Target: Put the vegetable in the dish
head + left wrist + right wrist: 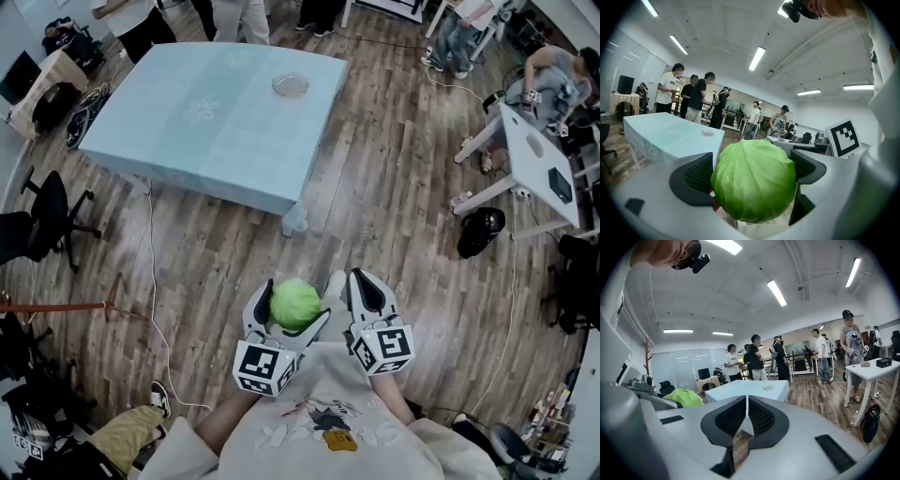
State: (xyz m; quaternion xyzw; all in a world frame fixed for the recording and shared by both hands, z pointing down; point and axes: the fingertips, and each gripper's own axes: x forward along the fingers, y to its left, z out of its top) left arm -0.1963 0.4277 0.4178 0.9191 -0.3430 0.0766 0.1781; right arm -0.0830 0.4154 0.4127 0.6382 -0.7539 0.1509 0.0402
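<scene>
Cabbage (753, 180) clamped in left gripper (286, 323) — right gripper (367, 298) jaws together (empty); dish (291, 85) on far table (187, 131).

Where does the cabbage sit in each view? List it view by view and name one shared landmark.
Head view: cabbage low centre, in the left gripper.
Left gripper view: cabbage lower centre, large, gripped between the jaws.
Right gripper view: cabbage a green patch at the left, below middle.
Shared landmark: the light-blue table carrying the glass dish.
</scene>
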